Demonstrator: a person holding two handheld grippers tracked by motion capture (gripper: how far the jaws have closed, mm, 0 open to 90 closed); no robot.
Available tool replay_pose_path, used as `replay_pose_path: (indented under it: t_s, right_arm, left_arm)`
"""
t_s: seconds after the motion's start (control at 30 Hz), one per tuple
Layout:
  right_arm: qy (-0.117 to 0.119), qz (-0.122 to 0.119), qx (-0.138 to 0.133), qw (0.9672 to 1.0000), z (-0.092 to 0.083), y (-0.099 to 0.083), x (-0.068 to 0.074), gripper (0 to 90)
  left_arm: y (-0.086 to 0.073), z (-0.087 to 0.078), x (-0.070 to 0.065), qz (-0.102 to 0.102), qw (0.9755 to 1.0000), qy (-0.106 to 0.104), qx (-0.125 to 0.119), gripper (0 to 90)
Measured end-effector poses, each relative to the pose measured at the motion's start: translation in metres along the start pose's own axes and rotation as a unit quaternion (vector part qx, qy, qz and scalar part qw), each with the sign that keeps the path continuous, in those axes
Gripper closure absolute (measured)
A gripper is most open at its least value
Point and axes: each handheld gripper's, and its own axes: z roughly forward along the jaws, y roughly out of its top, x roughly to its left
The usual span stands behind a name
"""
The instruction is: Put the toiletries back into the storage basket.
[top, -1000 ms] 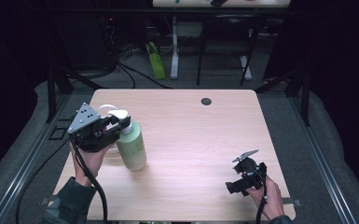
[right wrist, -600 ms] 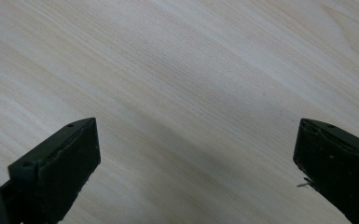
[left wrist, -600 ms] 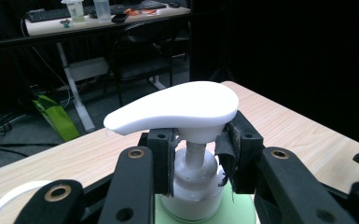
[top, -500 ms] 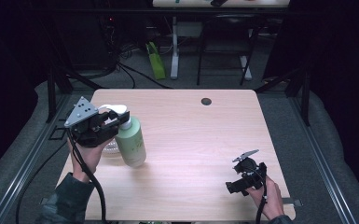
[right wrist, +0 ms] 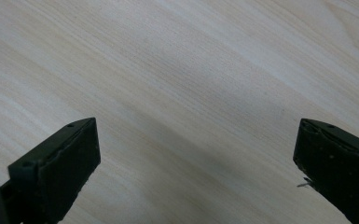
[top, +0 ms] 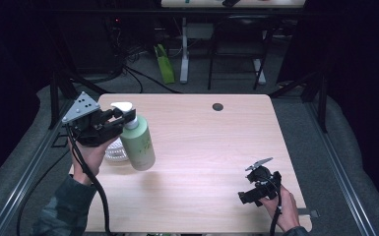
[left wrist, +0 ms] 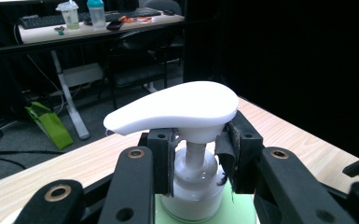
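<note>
Left gripper (top: 120,119): at the tabletop's (top: 202,147) left edge, fingers (left wrist: 161,158) clamped on the pump neck under the white head.
Soap bottle (top: 139,145): pale green, tilted, near the tabletop's left edge, beside a white ribbed object (top: 115,151).
Right gripper (top: 261,184): near the tabletop's front right corner, fingers (right wrist: 58,170) wide apart above bare wood.

room dark | grey carpet (top: 285,98) | wood table (top: 206,162) | desk (left wrist: 98,30) + chair (left wrist: 140,65) behind
</note>
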Motion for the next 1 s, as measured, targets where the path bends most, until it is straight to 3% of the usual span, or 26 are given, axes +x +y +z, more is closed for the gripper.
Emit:
replay_pose_path:
  t_s: [1.0]
  right_arm:
    - [0.005,-0.004,0.000,1.0000,0.000,0.001,0.001,0.3]
  left_arm:
    - [0.035,-0.001,0.014,0.003,0.9999,0.008,-0.011,67.9]
